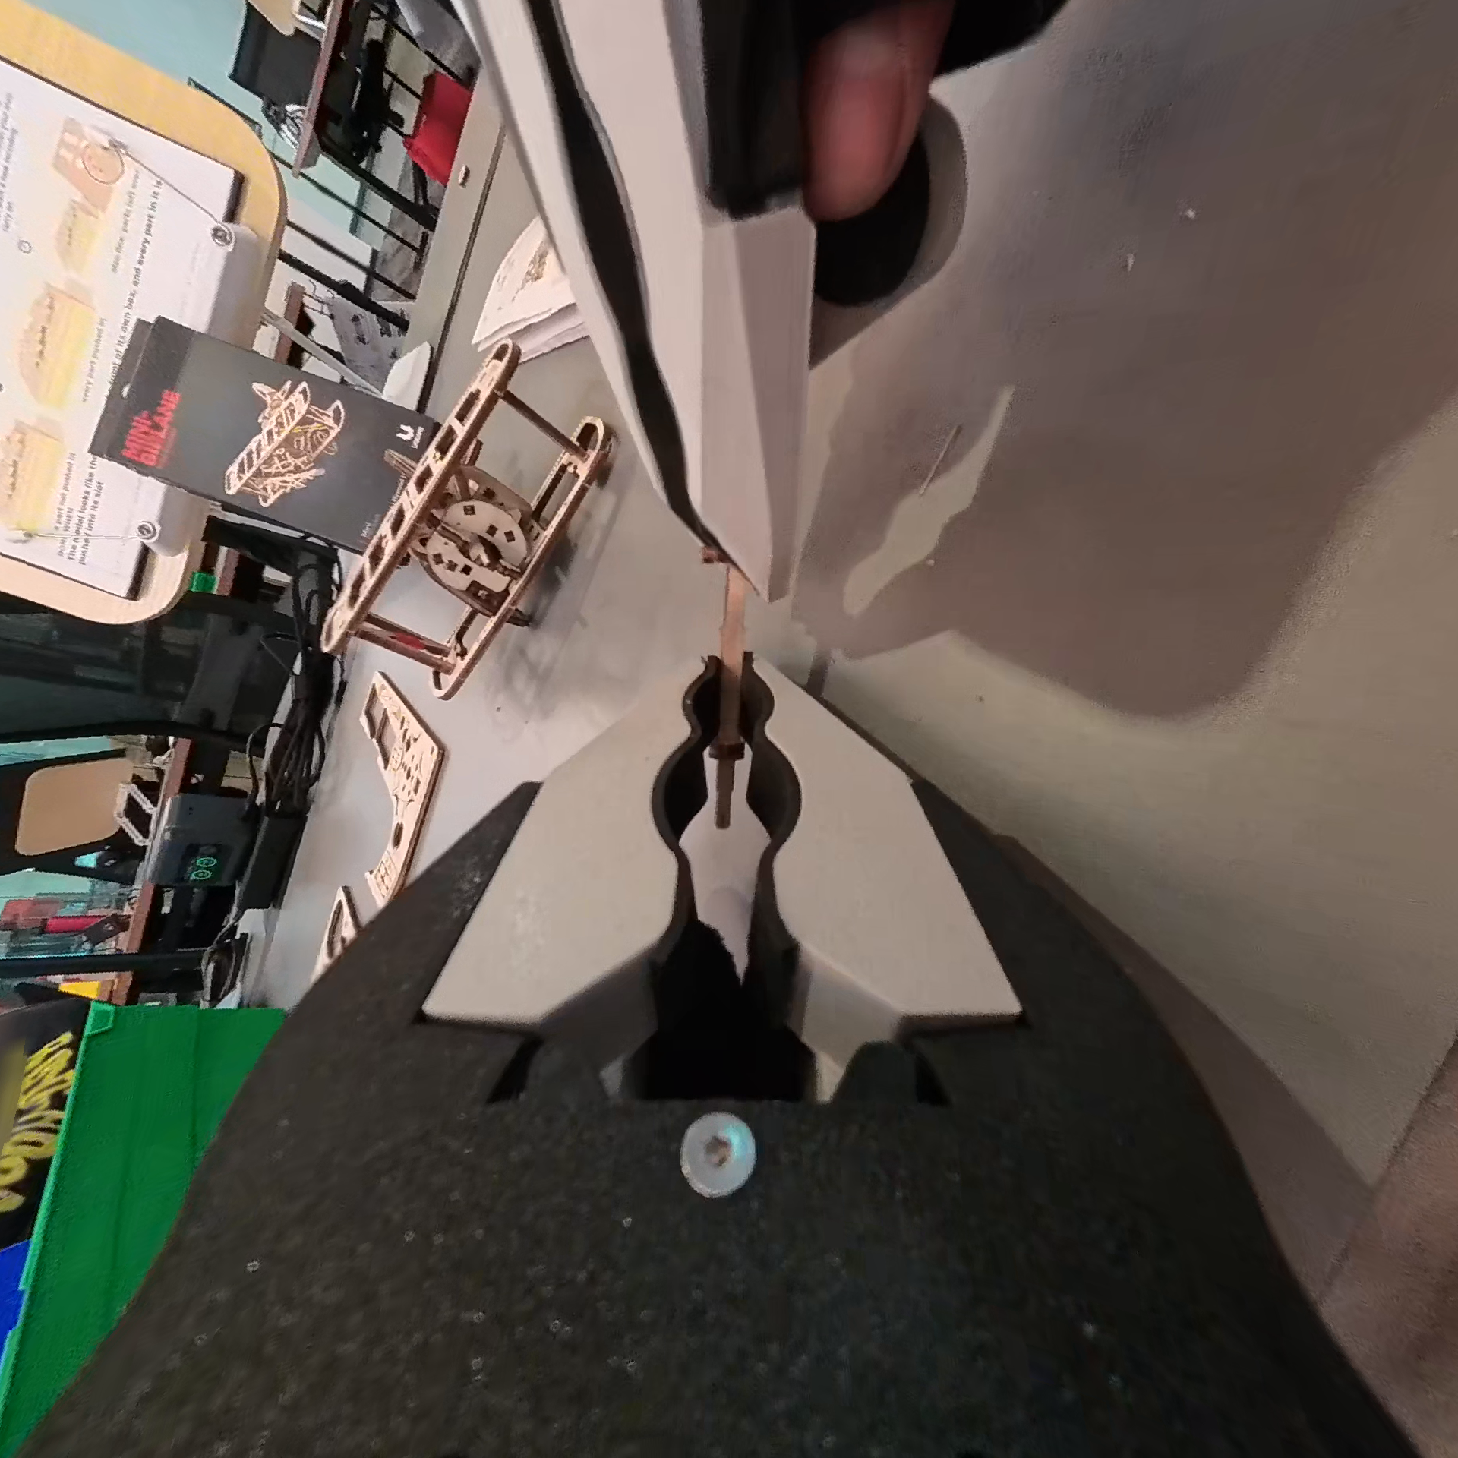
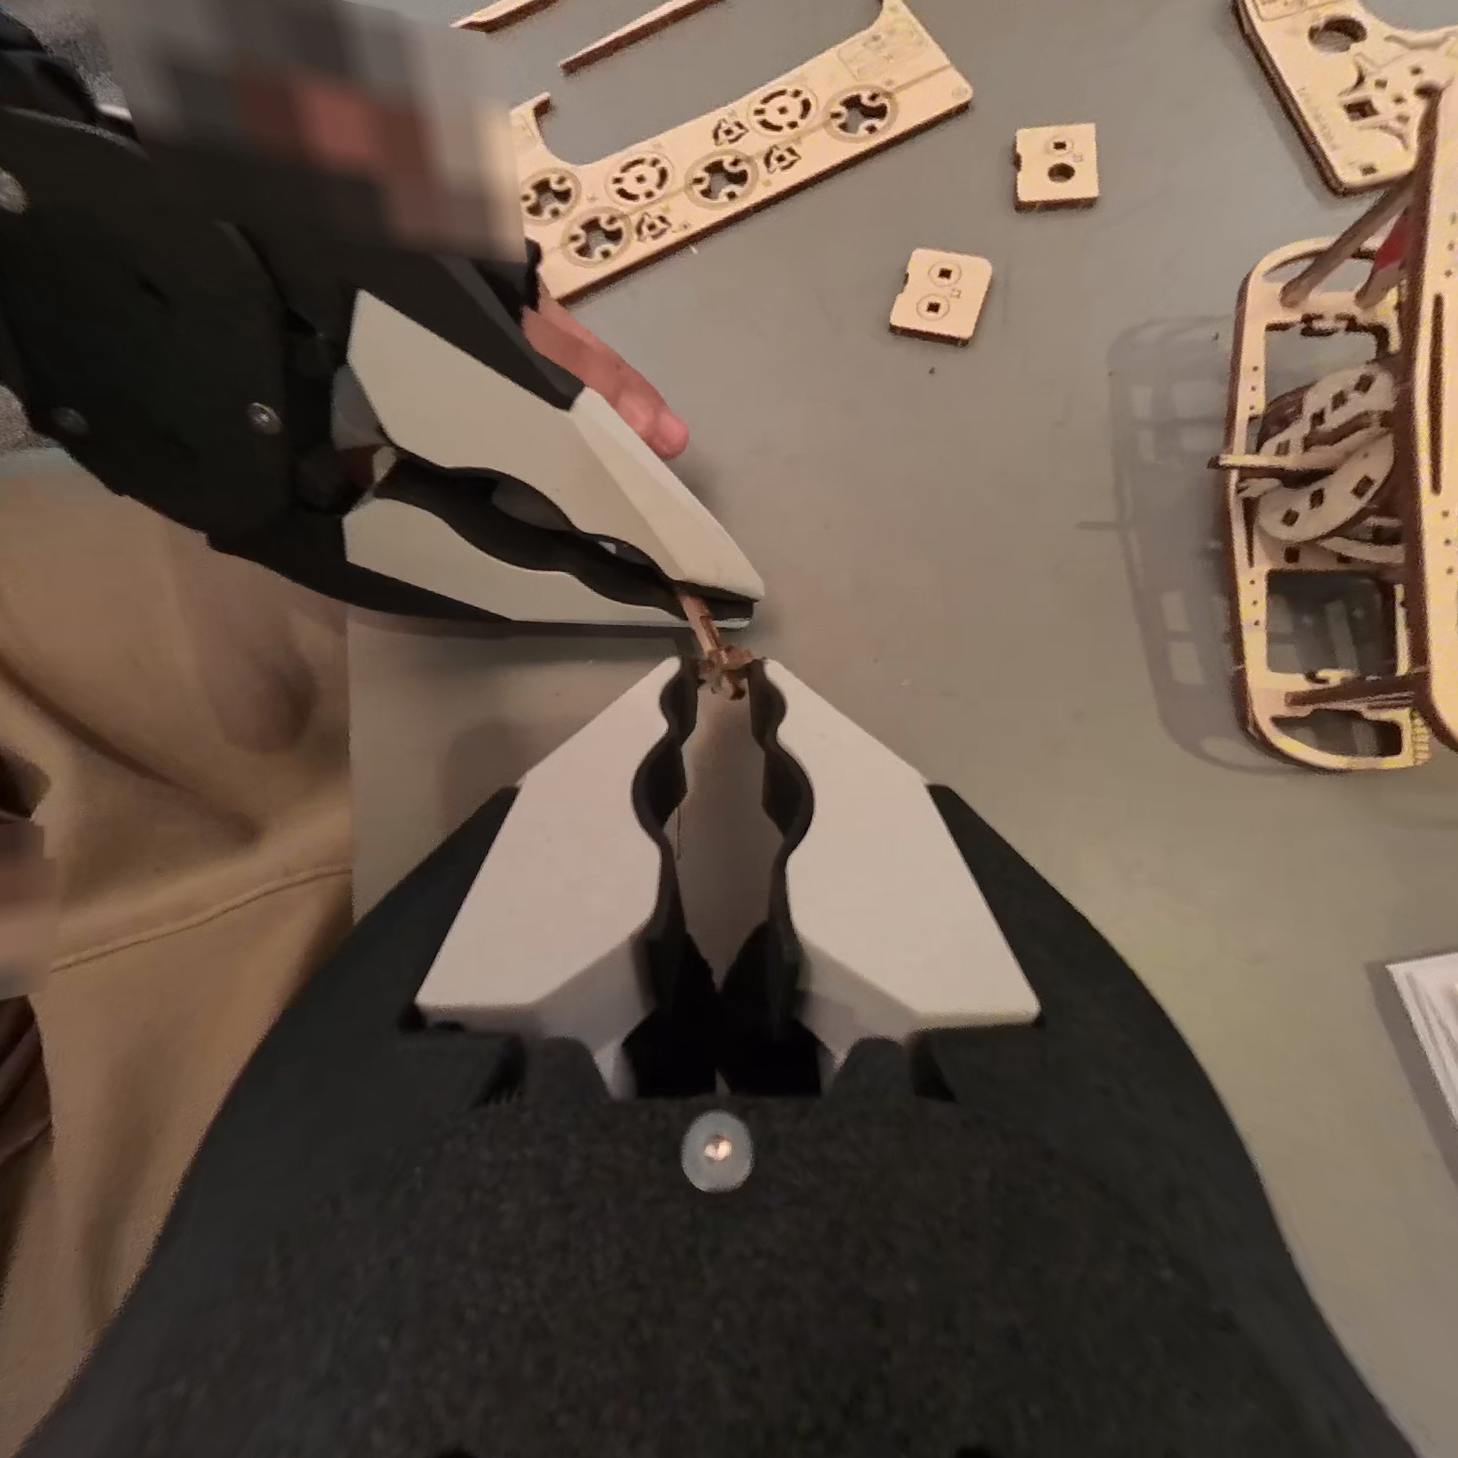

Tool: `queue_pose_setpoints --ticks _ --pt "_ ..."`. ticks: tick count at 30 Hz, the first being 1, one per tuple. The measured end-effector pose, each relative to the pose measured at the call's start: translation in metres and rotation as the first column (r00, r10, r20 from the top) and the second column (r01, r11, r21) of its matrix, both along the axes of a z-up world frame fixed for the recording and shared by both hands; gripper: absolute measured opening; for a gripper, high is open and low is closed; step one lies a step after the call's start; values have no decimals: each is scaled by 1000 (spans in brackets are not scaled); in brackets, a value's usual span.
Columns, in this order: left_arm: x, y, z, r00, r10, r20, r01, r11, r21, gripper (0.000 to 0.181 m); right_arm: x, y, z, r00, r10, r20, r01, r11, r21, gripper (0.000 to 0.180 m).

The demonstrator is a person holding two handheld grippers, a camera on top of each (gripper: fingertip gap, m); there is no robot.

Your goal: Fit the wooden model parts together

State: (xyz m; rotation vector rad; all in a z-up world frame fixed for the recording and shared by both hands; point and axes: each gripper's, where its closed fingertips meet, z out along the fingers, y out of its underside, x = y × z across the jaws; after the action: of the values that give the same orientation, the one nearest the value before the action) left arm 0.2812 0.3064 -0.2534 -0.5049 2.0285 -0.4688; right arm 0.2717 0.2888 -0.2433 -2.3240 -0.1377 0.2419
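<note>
Your two grippers met tip to tip over the grey table (image 2: 986, 552), and the small wooden part (image 1: 724, 749) they shared was the hardest thing to read. In the left wrist view it showed as a thin strip with a peg and a small collar, lying between the tips of your left gripper (image 1: 727, 671), whose fingers were drawn in close and clamped on it; its upper end ran into the tip of your right gripper (image 1: 738, 568), which came down from above, and that end was hidden there. From the right wrist view the same piece was a blurred brown knot at the right gripper's tips, too small to make out in shape. Those fingers nipped it only at the very tips, with a gap behind them.

Only the right wrist view showed the punched wooden sheet (image 2: 734, 158), two loose square plates (image 2: 940, 298) and your bare fingers under the left gripper. The half-built model (image 2: 1341, 513) was cut off at its right edge there; the left wrist view showed it whole, beside a dark box (image 1: 260, 442), well apart from the grippers
</note>
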Motion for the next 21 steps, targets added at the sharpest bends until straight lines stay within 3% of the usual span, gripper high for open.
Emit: queue_pose_setpoints --ticks 3,6,10,21 --pt "0 0 0 1000 -2 -2 2 1000 -1 1 1 3 -3 997 -26 -79 30 999 41 11" --pt "-1 -2 0 1000 -13 4 13 1000 -4 2 -1 1 2 967 -4 -256 27 996 87 11" --pt "-1 -3 1 1000 -22 0 22 1000 -15 2 -3 0 4 938 26 -345 2 997 82 11" --pt "-1 -1 0 1000 -10 -5 9 1000 -12 1 -2 3 2 929 -5 -369 32 997 67 11"
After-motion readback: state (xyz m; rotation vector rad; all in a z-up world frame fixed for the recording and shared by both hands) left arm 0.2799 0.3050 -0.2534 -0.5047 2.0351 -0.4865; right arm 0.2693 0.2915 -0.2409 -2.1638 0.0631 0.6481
